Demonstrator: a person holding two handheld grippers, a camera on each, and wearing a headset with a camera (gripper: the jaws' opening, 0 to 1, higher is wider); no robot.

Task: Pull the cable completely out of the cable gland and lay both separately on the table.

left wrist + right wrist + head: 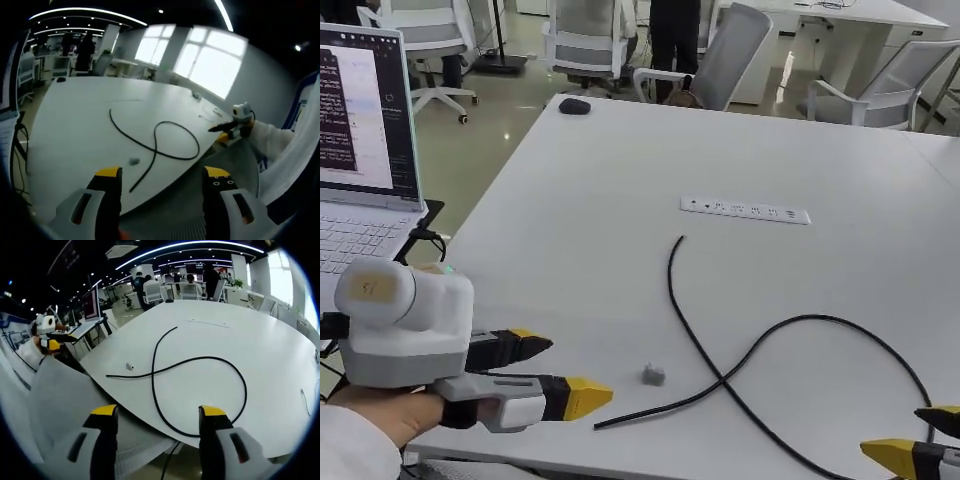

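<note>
**A:** Where is the cable?

**B:** The black cable [722, 380] lies flat on the white table [620, 170]. One end lies near the power strip [745, 210], on the person's side of it. From there the cable runs away from the strip, swings round in one wide loop and crosses over itself. Its other end lies well apart from the strip, close to the table's near edge.

**A:** And the cable gland?

**B:** The small grey cable gland [654, 375] sits alone on the table, well apart from the power strip. It is just beside the cable's last stretch but clear of it, so the two lie separately.

**A:** The grippers?

**B:** The left gripper [578, 370] hovers over the near edge, farther from the strip than the gland. Its jaws stand apart and hold nothing. The right gripper [895, 430] hovers at the loop's other side, also far from the strip, with its jaws spread and empty.

**A:** What else is around?

**B:** An open laptop [360, 150] stands well to the left of the strip, off the table's side. A dark mouse [574, 105] lies beyond the strip near the far edge, and office chairs [720, 60] stand behind that.
</note>
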